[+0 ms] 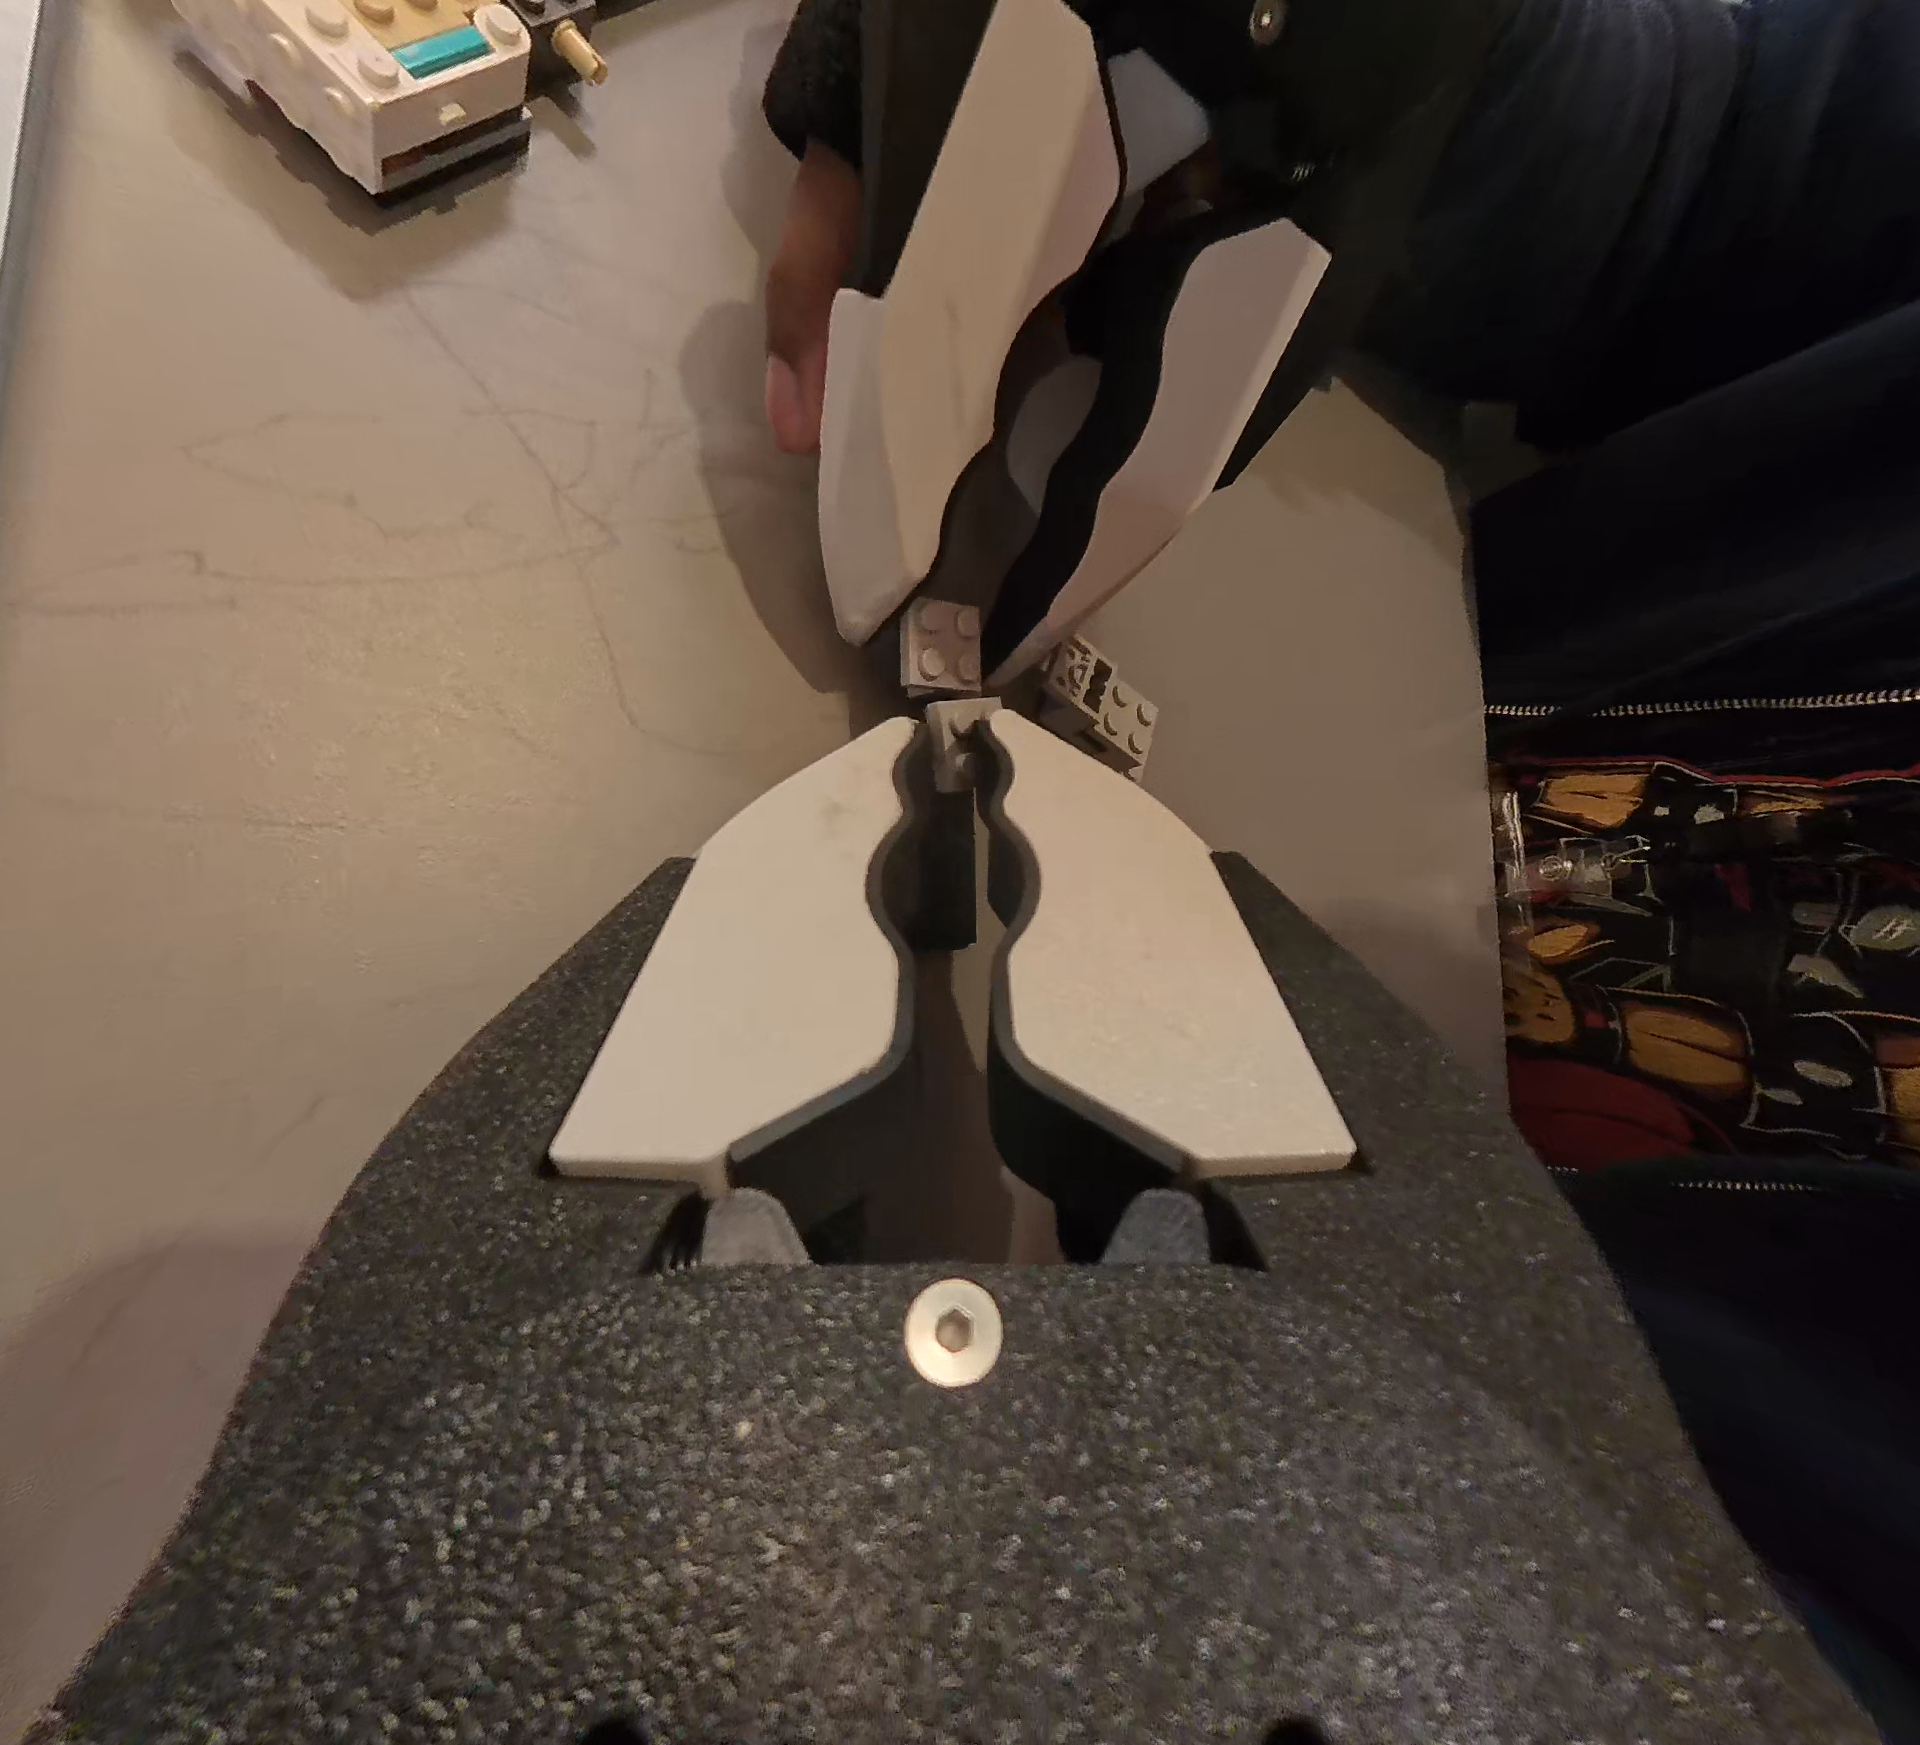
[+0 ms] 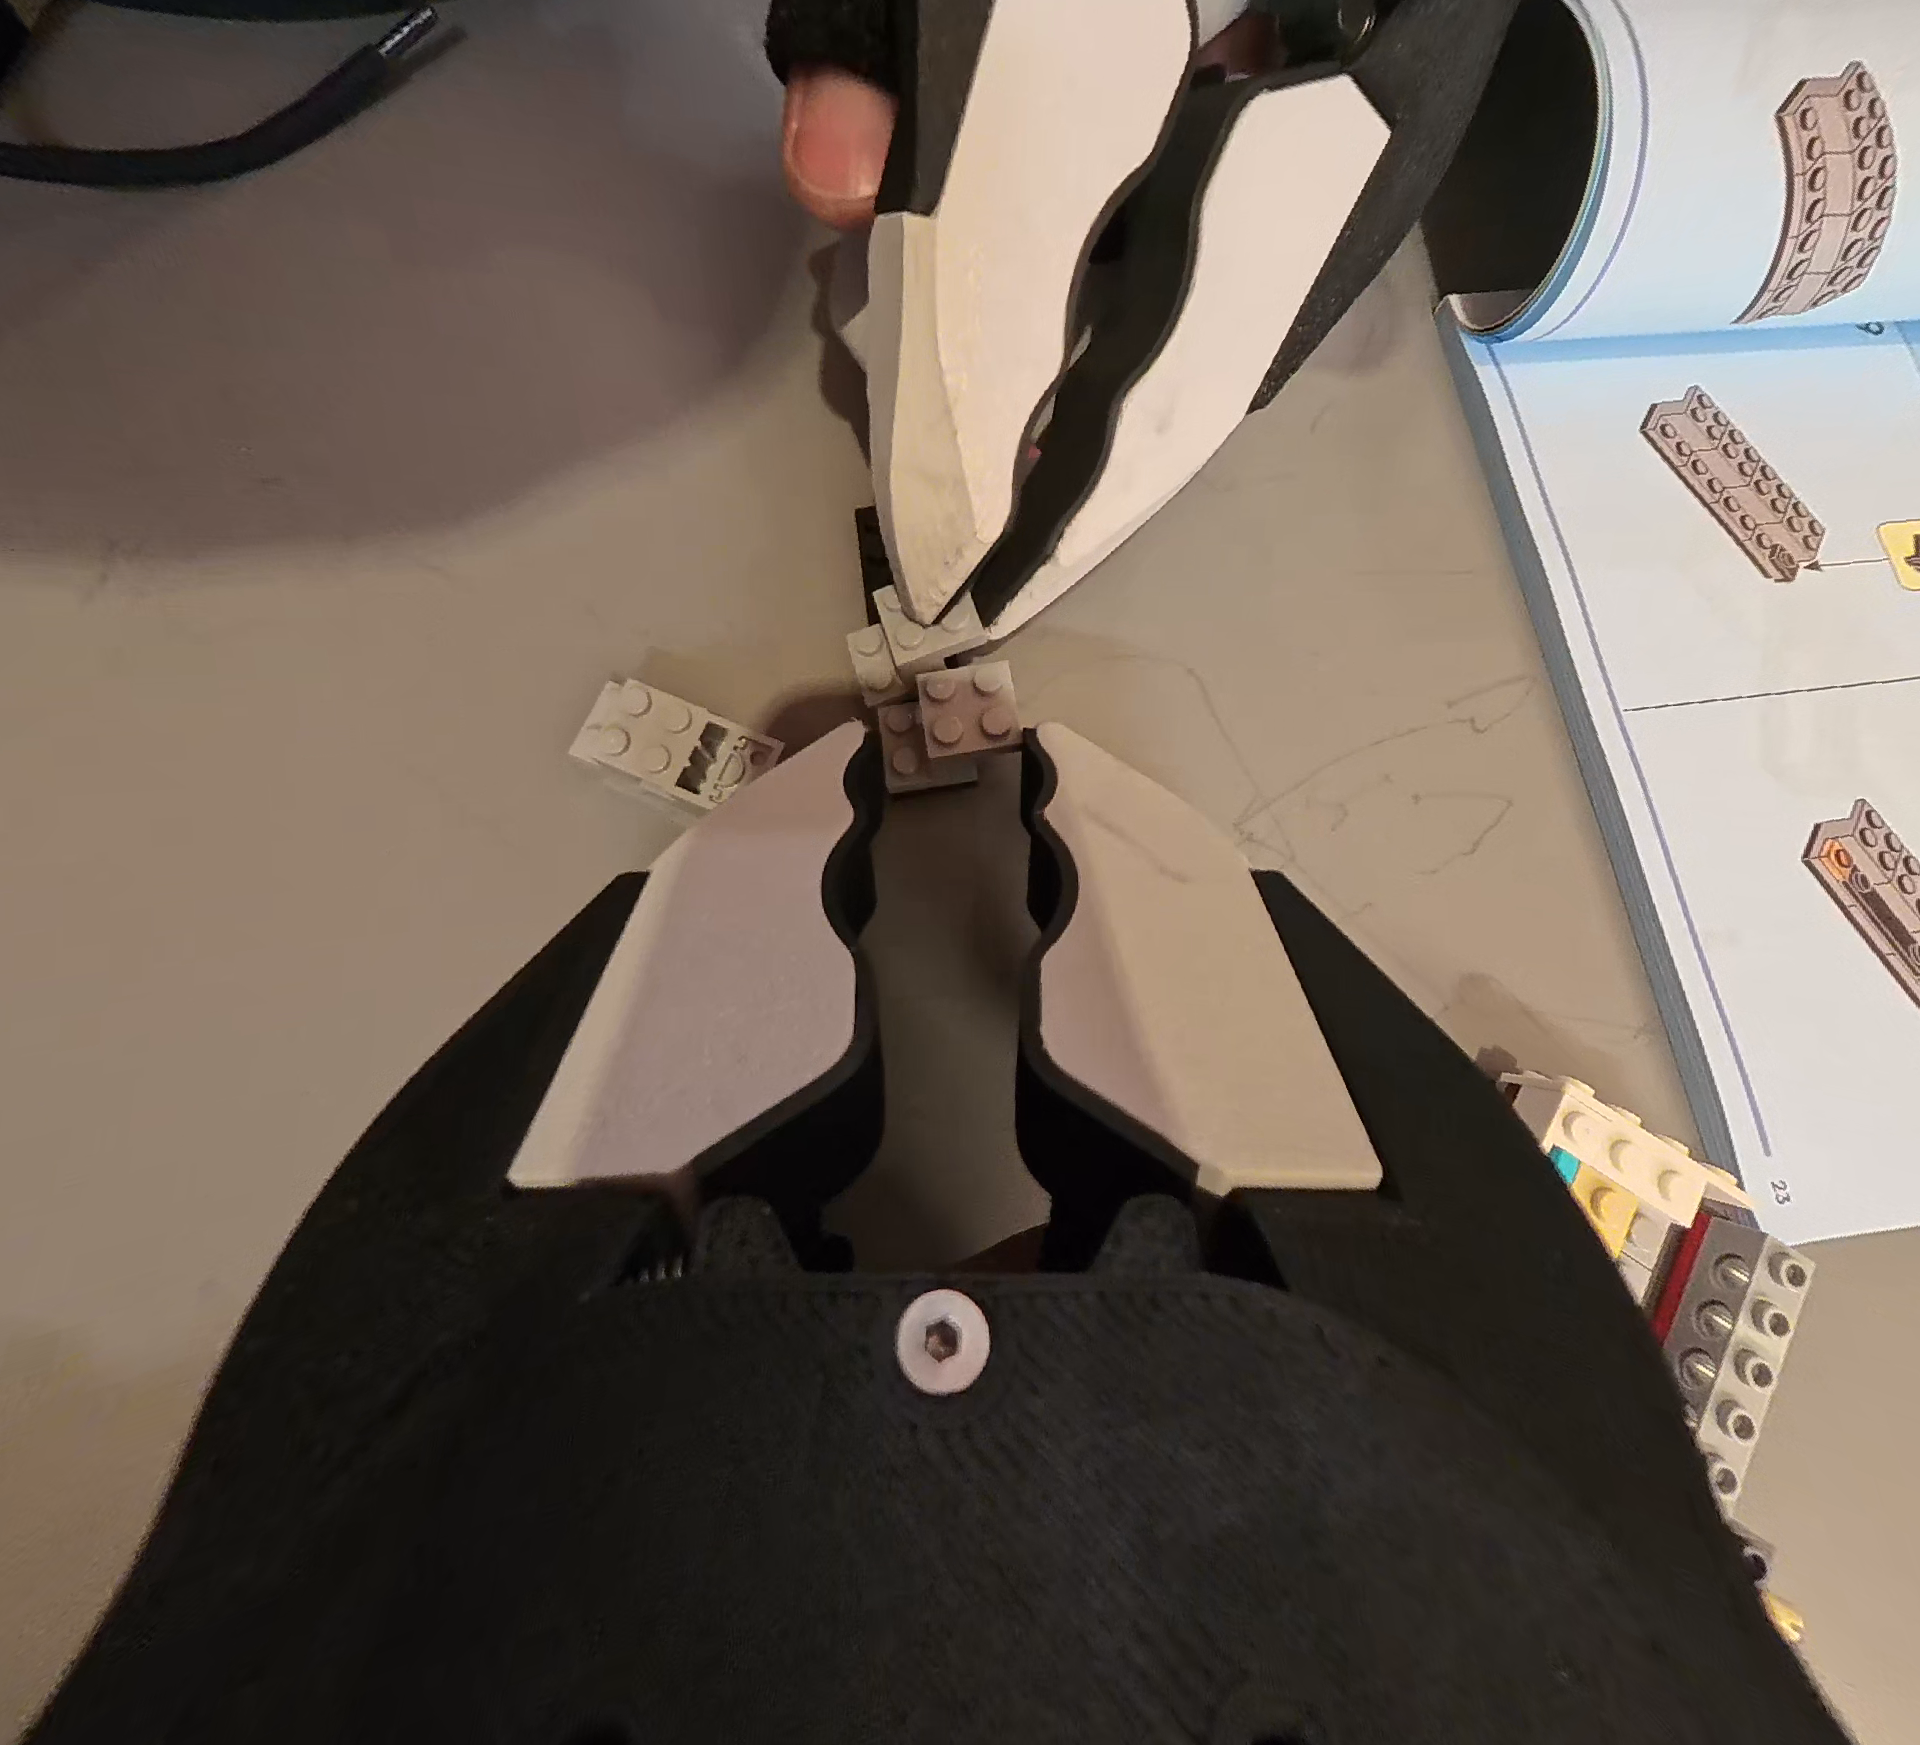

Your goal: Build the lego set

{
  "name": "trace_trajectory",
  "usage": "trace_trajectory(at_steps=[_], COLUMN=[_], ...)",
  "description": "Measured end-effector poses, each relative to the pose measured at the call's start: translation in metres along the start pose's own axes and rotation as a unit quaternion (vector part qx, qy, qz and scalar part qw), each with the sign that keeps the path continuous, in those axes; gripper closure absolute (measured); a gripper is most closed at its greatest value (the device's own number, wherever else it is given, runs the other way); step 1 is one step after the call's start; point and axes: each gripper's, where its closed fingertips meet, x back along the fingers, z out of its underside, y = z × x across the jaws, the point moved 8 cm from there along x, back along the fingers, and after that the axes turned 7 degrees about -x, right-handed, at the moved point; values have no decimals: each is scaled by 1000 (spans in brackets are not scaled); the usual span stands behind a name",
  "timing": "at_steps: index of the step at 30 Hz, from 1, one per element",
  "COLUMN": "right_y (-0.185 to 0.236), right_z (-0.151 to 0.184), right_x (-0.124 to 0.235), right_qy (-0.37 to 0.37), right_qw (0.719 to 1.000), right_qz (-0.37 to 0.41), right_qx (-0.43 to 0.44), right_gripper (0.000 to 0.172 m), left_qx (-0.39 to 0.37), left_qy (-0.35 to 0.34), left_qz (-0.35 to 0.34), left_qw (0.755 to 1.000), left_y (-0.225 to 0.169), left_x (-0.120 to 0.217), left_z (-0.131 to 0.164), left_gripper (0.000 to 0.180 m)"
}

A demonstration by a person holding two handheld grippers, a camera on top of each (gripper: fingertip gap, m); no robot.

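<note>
Near the table's (image 1: 312, 604) right edge, left gripper (image 1: 958, 739) pinches a thin grey plate (image 1: 954, 745); right gripper (image 2: 951, 739) clamps a grey brick (image 2: 966, 708).

Two black, rough-textured gripper bodies (image 1: 951, 1539) (image 2: 935, 1529), each with a silver hex screw (image 1: 950, 1332). White wedge fingers (image 1: 769, 957) with wavy black pads. Black knit fingerless glove (image 2: 831, 2); dark sleeve (image 1: 1621, 168).
</note>
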Motion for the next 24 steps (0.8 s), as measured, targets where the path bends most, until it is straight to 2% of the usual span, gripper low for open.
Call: trace_trajectory(at_steps=[24], right_y=[-2], right_z=[0], right_x=[1], right_qy=[-5], right_qw=[1000], right_qz=[1], right_qx=[-12], right_gripper=[147], left_qx=[-47], left_qy=[-8], left_qz=[-31], left_qw=[998], left_y=[1], left_x=[2], left_z=[-4], left_gripper=[173])
